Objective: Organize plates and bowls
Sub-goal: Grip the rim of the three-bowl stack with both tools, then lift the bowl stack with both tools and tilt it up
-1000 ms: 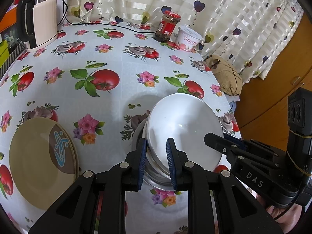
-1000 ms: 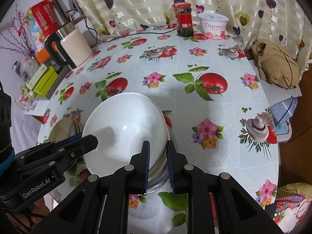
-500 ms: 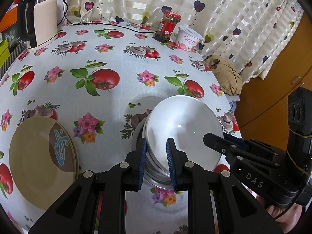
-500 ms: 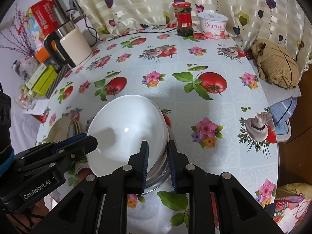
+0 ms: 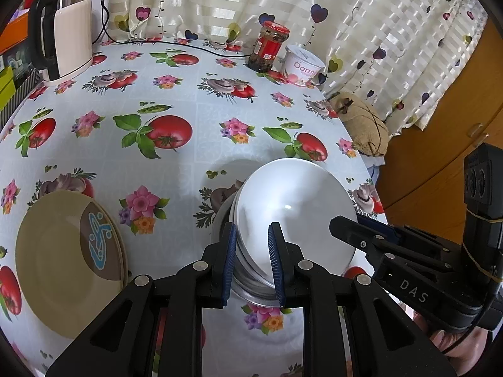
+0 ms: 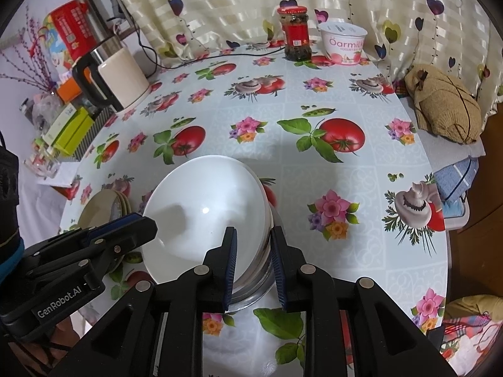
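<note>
Near the table's [image 5: 195, 144] front edge, the left gripper [image 5: 251, 260] and right gripper [image 6: 253, 264] are each pinching the white bowl's [image 6: 204, 213] rim over the stack, so both should be letting go together, gently.

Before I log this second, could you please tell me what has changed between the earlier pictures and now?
Almost nothing. The right hand-held gripper looks a shade wider at the rim of the white bowl; whether it has let go is unclear. The left hand-held gripper, the white bowl, the tan plates and the kettle stayed put.
</note>
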Demonstrator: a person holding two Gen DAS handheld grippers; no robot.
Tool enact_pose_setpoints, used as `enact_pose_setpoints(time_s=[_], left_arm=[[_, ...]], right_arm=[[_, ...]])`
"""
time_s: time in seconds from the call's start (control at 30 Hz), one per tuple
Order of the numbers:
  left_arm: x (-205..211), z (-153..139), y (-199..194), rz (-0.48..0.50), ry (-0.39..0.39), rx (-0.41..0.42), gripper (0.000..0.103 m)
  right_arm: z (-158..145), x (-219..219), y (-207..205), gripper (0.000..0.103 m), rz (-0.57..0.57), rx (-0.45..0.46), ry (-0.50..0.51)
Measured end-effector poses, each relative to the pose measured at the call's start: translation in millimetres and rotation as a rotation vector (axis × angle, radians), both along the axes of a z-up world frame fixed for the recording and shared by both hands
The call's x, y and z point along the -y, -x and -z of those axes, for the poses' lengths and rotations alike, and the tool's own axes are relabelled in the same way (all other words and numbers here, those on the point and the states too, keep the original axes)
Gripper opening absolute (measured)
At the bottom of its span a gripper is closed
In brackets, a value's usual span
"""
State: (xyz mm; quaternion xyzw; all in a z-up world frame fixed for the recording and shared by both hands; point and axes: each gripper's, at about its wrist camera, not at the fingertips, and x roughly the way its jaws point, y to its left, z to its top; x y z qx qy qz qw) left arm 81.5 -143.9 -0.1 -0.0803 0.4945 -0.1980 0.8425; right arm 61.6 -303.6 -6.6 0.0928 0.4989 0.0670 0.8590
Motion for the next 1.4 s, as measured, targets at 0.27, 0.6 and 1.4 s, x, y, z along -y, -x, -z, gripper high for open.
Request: enact_pose_setpoints(time_s=[0.27,0.6,1.4], left_arm=[[-2,-6,3,0.005,0.020,0.027,0.022],[-12,-16,7,-0.004,0.045,0.061,0.022],[-42,-6,0,-0.086,0.055,0.037,0.022]], right_arm=[[-8,4,4,0.022,0.005,0.015,-0.012],[-13,11,13,0.026,0.018,0.034,-0.022],[-16,44,31,0.028,0.090,0.060,-0.044]])
